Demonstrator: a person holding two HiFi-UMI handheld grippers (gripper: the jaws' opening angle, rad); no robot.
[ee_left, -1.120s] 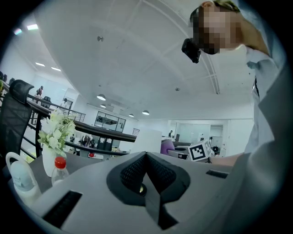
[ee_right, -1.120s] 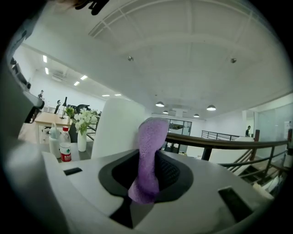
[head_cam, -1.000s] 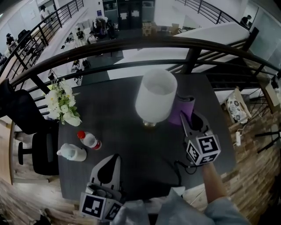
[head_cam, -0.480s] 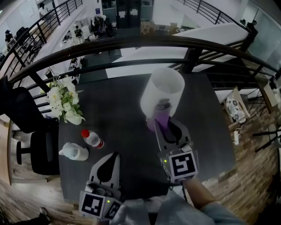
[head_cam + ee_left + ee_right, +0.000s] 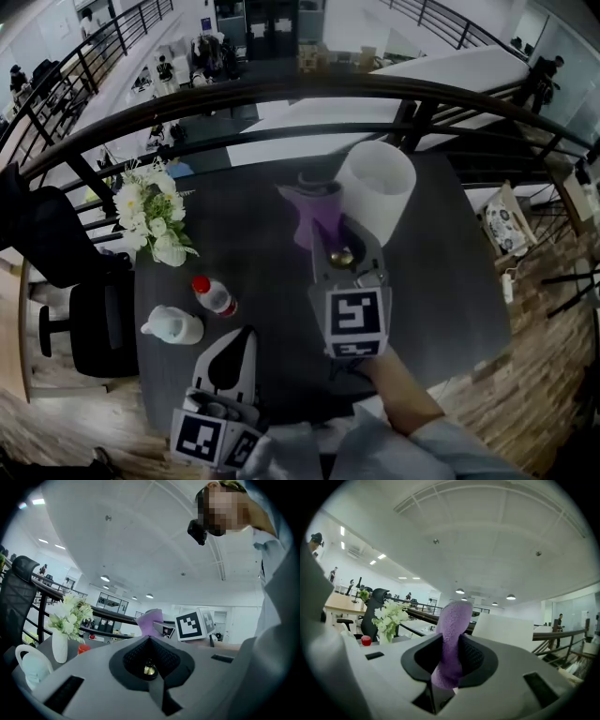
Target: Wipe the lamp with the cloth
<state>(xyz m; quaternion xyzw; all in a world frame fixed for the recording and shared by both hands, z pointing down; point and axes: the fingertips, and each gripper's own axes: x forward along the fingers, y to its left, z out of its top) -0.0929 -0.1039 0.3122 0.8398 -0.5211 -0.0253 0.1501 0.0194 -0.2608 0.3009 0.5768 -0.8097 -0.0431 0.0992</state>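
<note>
The lamp has a white shade (image 5: 375, 186) and a brass base (image 5: 341, 255), and it stands at the back right of the dark table (image 5: 248, 239). My right gripper (image 5: 335, 236) is shut on a purple cloth (image 5: 314, 211), which it holds up just left of the shade, in front of the base. In the right gripper view the cloth (image 5: 452, 634) stands up between the jaws, with the shade (image 5: 506, 629) behind it to the right. My left gripper (image 5: 247, 335) rests shut and holds nothing near the table's front edge; its own view shows the cloth (image 5: 151, 620) ahead.
On the table's left side are a vase of white flowers (image 5: 155, 220), a red-capped bottle (image 5: 214, 295) and a white jug (image 5: 173, 326). A curved dark railing (image 5: 281, 94) runs behind the table. A black chair (image 5: 89, 323) stands at the left.
My right gripper has carried the cloth from the lamp's right side, across its front, to its left side. The left gripper has stayed in place.
</note>
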